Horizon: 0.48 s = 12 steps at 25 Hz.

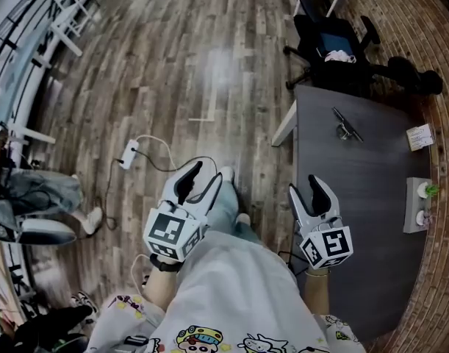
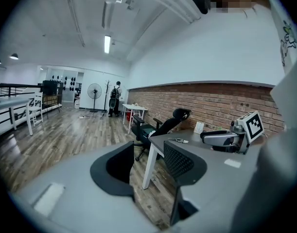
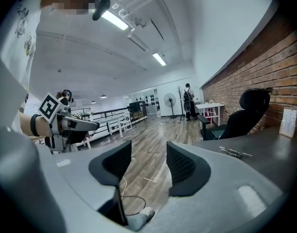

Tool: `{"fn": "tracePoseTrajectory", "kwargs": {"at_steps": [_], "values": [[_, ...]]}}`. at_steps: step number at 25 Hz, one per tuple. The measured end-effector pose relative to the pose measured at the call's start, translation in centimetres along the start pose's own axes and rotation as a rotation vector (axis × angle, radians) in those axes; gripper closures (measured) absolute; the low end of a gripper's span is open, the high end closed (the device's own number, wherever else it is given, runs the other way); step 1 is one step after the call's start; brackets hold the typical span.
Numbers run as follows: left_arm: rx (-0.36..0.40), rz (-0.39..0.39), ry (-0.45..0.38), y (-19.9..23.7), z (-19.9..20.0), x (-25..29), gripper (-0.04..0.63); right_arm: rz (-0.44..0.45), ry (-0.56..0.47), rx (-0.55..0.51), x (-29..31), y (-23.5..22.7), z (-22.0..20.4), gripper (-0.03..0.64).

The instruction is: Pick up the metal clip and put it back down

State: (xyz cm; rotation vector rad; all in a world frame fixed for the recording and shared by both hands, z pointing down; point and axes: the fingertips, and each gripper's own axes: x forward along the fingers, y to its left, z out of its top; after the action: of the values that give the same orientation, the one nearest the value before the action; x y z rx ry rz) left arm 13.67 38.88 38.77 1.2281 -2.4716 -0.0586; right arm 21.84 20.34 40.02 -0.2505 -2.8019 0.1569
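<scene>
Hovering short of the job, both grippers are empty. The left gripper (image 1: pixel 206 178) hangs over the person's lap, off the tabletop's (image 1: pixel 356 226) left edge, its fingers wide apart with only floor showing between them. The right gripper (image 1: pixel 306 188) sits over the near part of the tabletop, its fingers likewise well spread with nothing between them.

The metal clip (image 1: pixel 347 126) lies flat toward the far end of the tabletop, near the black office chair (image 1: pixel 334 46) and well apart from both grippers. I judge this to be the reach stage: the pick-up has not begun.

The right gripper looks the better placed. The next move would call for carrying it forward over the tabletop, lowering its fingers to either side of the clip and closing on it.

The clip is a slim, silvery piece, a long thin bar lying aslant with a small looped part at one side. It is low and shiny, so it probably offers little to grip.
</scene>
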Motion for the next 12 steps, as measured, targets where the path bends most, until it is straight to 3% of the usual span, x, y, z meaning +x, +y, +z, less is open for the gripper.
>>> {"fn": "tracePoseTrajectory", "kwargs": {"at_steps": [12], "values": [[0.033,-0.041,-0.028,10.6,5.9,10.4,0.399,-0.048,-0.011,0.004,13.3,-4.5,4.7,0.380]]}}
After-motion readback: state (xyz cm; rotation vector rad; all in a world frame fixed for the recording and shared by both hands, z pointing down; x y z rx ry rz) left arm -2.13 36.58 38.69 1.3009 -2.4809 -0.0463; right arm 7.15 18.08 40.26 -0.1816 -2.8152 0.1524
